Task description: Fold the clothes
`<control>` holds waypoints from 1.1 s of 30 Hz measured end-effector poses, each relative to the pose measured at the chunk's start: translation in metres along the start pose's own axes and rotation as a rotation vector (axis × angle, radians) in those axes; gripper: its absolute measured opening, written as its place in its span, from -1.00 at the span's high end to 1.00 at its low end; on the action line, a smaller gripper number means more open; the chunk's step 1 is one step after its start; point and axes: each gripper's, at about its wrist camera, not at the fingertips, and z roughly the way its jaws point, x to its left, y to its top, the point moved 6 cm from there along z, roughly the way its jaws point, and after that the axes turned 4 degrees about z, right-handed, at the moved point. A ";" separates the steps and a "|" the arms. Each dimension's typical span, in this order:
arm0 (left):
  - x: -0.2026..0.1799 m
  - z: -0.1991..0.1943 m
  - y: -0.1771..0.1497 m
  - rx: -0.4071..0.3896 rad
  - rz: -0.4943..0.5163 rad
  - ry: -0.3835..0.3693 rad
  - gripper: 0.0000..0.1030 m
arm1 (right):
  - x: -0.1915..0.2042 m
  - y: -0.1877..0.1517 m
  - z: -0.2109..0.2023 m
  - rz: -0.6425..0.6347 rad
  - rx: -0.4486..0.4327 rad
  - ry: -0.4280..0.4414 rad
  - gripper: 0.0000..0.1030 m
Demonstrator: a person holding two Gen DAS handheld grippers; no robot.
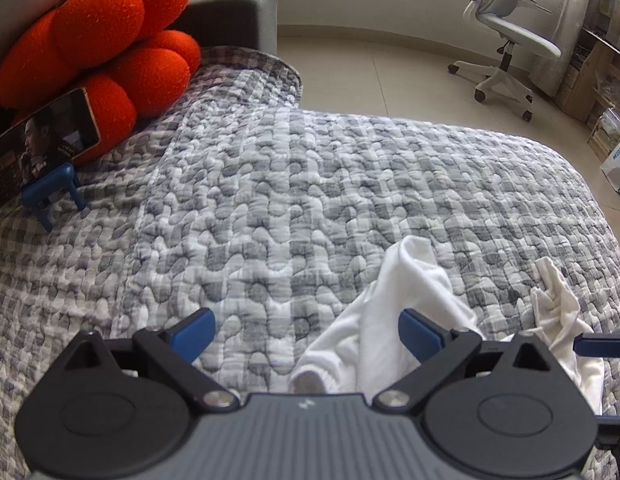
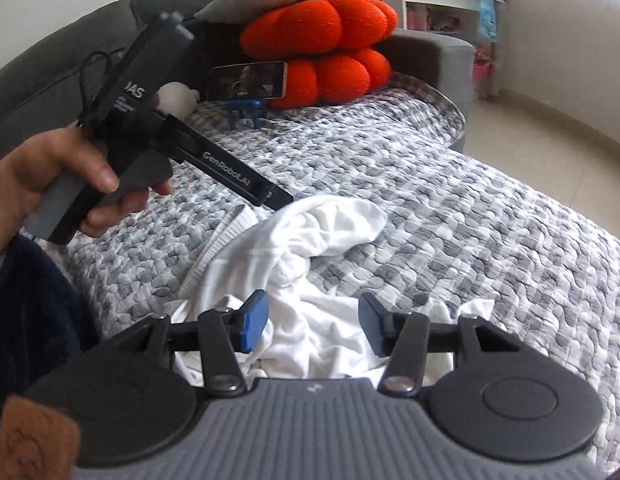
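A crumpled white garment (image 1: 406,292) lies on the grey-and-white checked quilt (image 1: 294,200). My left gripper (image 1: 306,334) hovers over the garment's left part with its blue pads wide apart; cloth lies under the right pad and nothing is pinched. In the right wrist view the same white garment (image 2: 310,240) spreads below my right gripper (image 2: 314,324), whose pads stand apart over the folds without pressing them. A hand (image 2: 50,180) holds the left gripper (image 2: 276,197), its tip at the garment's far edge.
An orange plush cushion (image 1: 98,44) and a phone (image 1: 42,144) on a blue stand sit at the quilt's far left. A grey sofa arm (image 1: 238,16) rises behind. The quilt drops to tiled floor with an office chair (image 1: 506,40).
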 end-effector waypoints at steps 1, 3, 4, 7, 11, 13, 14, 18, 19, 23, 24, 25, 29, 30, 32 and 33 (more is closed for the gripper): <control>0.004 -0.002 -0.005 0.009 -0.020 -0.009 -0.91 | 0.003 -0.001 -0.001 -0.015 -0.004 0.017 -0.05; 0.009 -0.007 -0.015 0.017 -0.068 -0.039 -0.91 | 0.005 -0.002 -0.002 -0.025 -0.002 0.042 -0.05; 0.011 -0.008 -0.021 0.022 -0.090 -0.051 -0.91 | 0.006 -0.002 -0.001 -0.030 0.001 0.050 -0.05; 0.015 -0.008 -0.035 0.049 -0.138 -0.082 -0.91 | 0.011 -0.006 -0.006 -0.052 0.013 0.079 -0.05; 0.013 -0.009 -0.042 0.048 -0.181 -0.152 -0.69 | 0.024 -0.012 -0.009 -0.097 0.018 0.130 -0.05; 0.011 -0.008 -0.042 0.051 -0.201 -0.180 -0.63 | 0.031 -0.015 -0.007 -0.112 0.032 0.153 -0.05; 0.009 -0.007 -0.042 0.051 -0.205 -0.192 -0.60 | 0.035 -0.016 -0.003 -0.120 0.046 0.159 -0.05; -0.002 0.001 -0.044 0.061 -0.210 -0.235 -0.24 | 0.047 -0.021 0.017 -0.165 0.100 0.127 0.33; -0.004 0.003 -0.044 0.064 -0.213 -0.244 -0.03 | 0.049 -0.022 0.021 -0.173 0.109 0.119 0.52; -0.002 0.004 -0.040 0.043 -0.241 -0.251 0.82 | 0.049 -0.013 0.022 -0.139 0.080 0.100 0.80; 0.001 0.003 -0.039 0.027 -0.257 -0.258 0.82 | 0.047 -0.010 0.020 -0.126 0.067 0.084 0.80; 0.005 0.002 -0.038 0.010 -0.278 -0.268 0.84 | 0.044 -0.006 0.018 -0.108 0.052 0.060 0.82; 0.022 -0.004 -0.033 -0.043 -0.349 -0.264 0.86 | 0.034 0.011 0.007 -0.019 -0.016 -0.010 0.94; 0.026 -0.007 -0.030 -0.062 -0.364 -0.264 0.86 | 0.032 0.016 0.004 0.009 -0.035 -0.017 0.94; 0.033 -0.014 -0.024 -0.104 -0.384 -0.274 0.86 | 0.030 0.021 0.001 0.045 -0.062 -0.011 0.95; 0.035 -0.016 -0.021 -0.120 -0.388 -0.272 0.86 | 0.030 0.023 0.000 0.058 -0.071 -0.007 0.97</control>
